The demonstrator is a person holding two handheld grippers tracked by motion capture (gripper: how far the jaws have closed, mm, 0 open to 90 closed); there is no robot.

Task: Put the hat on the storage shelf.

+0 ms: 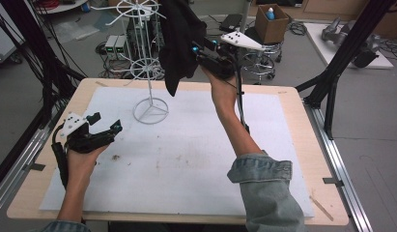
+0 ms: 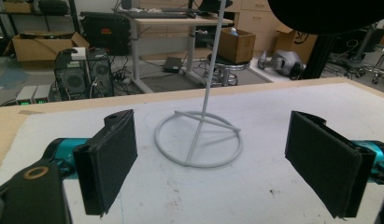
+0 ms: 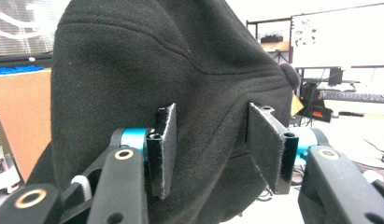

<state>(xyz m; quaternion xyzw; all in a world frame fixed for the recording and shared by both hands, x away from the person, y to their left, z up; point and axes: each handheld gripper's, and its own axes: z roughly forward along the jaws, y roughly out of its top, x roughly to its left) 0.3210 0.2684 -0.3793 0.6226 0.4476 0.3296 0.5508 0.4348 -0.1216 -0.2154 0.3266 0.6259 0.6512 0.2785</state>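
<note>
High view: black hat (image 1: 179, 38) hangs on the white wire rack (image 1: 148, 58), right gripper (image 1: 202, 52) against it, jaws apart, not clamping. It could slip off the thin prong. Left gripper view: left gripper (image 2: 213, 158) gapes, empty, above the counter (image 2: 273, 186). Right gripper view: soft, seamed felt.

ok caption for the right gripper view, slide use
Right gripper with jaws parted, a black cap hanging right in front of them.
</note>
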